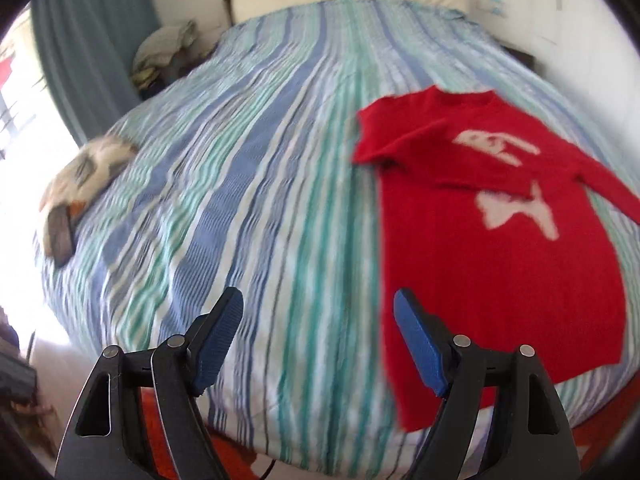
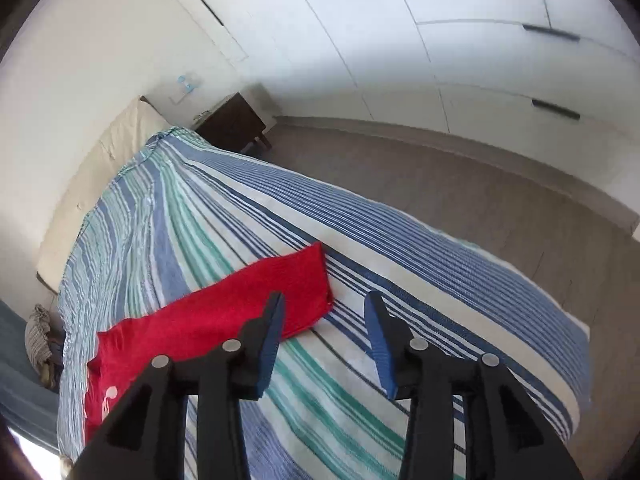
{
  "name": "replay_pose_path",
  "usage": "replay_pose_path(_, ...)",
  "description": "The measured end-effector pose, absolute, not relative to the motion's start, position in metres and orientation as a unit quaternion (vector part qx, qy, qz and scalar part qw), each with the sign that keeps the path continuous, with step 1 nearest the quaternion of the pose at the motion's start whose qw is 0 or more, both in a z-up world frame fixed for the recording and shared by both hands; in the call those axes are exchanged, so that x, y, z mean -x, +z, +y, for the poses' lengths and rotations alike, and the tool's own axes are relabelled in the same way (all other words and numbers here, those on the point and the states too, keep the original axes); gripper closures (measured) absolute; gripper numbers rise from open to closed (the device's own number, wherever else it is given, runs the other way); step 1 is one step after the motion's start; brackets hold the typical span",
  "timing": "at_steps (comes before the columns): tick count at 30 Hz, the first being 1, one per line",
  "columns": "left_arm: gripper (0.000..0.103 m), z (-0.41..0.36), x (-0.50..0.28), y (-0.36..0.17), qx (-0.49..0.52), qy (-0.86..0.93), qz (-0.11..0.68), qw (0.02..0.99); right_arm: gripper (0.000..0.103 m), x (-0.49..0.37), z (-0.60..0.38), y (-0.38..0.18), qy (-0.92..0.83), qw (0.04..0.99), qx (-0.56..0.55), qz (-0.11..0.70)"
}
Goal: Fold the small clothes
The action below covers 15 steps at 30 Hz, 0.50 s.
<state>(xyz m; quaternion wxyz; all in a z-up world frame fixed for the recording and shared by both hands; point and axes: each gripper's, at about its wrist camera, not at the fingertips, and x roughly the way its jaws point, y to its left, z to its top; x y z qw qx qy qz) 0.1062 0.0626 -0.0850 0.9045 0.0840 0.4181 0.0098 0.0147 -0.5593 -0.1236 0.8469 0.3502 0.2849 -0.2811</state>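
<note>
A bed [image 1: 248, 184] under a blue, green and white striped cover carries a red knitted sweater [image 1: 492, 248] with white figures, spread flat near its foot. Above it, the left gripper [image 1: 318, 300] and right gripper [image 2: 326, 300] hover, jaws open and empty.
</note>
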Motion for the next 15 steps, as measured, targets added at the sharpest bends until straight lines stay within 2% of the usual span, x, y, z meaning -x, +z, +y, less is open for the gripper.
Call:
replay_pose_path(3, 0.007, 0.001, -0.140, -0.065, -0.148, -0.132, 0.399, 0.895, 0.057, -0.005, -0.525, -0.097, -0.227, 0.880, -0.309, 0.280)
replay_pose_path(5, 0.007, -0.036, -0.165, -0.072, -0.182, -0.218, 0.412, 0.866, 0.052, 0.003, -0.497, -0.090, -0.194, 0.895, -0.287, 0.279)
replay_pose_path(8, 0.007, -0.087, -0.196, -0.106, -0.266, -0.239, 0.410, 0.839, 0.051, 0.019, -0.457, -0.096, -0.174, 0.906, -0.263, 0.283)
replay_pose_path(11, 0.018, -0.120, -0.225, -0.141, -0.325, -0.235, 0.425, 0.812, 0.051, 0.032, -0.436, -0.097, -0.162, 0.912, -0.265, 0.270)
replay_pose_path(15, 0.027, -0.137, -0.252, -0.173, -0.322, -0.239, 0.459, 0.793, 0.049, 0.029, -0.427, -0.101, -0.162, 0.911, -0.262, 0.275)
